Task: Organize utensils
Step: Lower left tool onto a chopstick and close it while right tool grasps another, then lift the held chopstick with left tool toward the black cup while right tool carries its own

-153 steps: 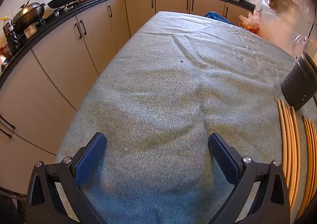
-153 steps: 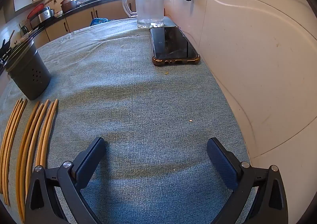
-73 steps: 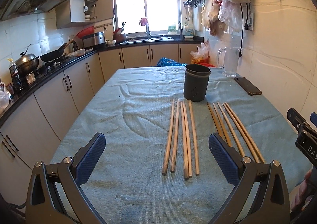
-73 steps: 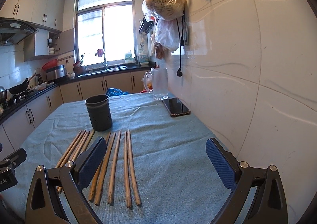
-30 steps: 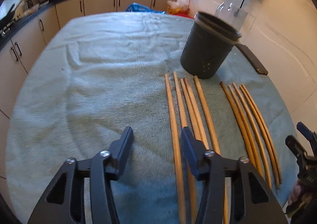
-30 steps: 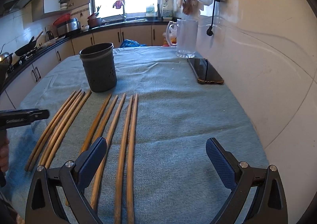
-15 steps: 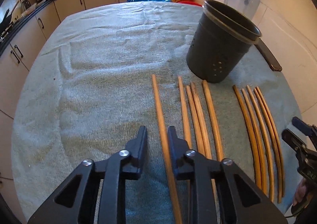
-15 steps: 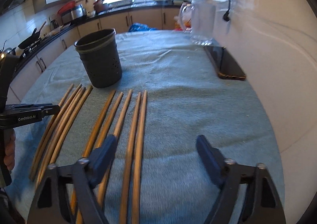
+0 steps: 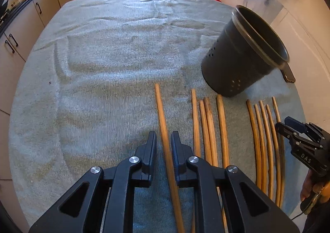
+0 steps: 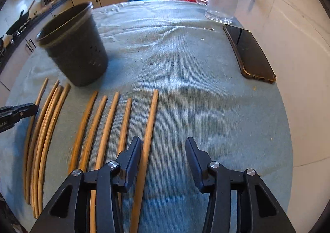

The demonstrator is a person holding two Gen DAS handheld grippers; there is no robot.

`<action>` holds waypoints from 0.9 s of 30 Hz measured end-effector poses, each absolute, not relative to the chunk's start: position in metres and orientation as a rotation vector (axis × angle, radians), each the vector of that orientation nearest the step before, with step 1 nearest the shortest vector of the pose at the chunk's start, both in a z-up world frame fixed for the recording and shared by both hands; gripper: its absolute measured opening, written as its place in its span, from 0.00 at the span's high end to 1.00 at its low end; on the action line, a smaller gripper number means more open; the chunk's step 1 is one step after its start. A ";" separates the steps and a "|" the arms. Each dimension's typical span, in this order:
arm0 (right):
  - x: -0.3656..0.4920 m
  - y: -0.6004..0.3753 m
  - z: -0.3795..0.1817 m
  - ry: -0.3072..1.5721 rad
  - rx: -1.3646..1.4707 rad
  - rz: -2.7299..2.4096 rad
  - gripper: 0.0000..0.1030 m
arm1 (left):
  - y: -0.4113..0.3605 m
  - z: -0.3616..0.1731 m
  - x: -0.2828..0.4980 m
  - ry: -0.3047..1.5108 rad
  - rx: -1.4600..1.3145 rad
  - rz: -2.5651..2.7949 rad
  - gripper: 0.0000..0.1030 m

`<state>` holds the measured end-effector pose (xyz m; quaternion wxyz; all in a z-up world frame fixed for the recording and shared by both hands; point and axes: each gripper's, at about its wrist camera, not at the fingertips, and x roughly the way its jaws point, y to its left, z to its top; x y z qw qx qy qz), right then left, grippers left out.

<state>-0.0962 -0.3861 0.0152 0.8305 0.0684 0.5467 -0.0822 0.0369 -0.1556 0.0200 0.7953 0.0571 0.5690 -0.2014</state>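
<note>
Wooden chopstick (image 9: pixel 163 121) at the far left lies between the nearly closed fingers of the left hand-held gripper (image 9: pixel 163 142), pinched. Four chopsticks (image 9: pixel 208 121) rest beside it on the cloth-covered desk (image 9: pixel 103 68), before the dark holder (image 9: pixel 243 55). Right hand-held gripper (image 10: pixel 163 152) is spread over the rightmost chopstick (image 10: pixel 150 121), touching only its left finger.

The left gripper (image 9: pixel 163 140) is closing its jaws around one chopstick (image 9: pixel 163 117) lying on the cloth (image 9: pixel 103 68), apart from four others (image 9: pixel 208 125). A dark cup (image 9: pixel 243 57) is standing beyond them. The right gripper (image 9: pixel 288 127) is hovering over five more chopsticks (image 9: pixel 266 140).
</note>
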 end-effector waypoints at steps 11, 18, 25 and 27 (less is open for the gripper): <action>-0.064 -0.393 0.016 1.169 0.134 -0.152 0.90 | -0.164 0.020 0.045 1.185 0.132 -0.428 0.95; -0.085 -0.391 0.038 1.048 0.175 -0.108 0.94 | -0.141 0.061 0.009 1.047 0.102 -0.436 0.95; -0.144 -0.391 0.104 0.835 0.192 -0.083 0.94 | -0.120 0.128 -0.053 0.852 0.092 -0.490 0.95; -0.160 -0.387 0.120 0.786 0.186 -0.078 0.94 | -0.114 0.144 -0.075 0.797 0.085 -0.511 0.95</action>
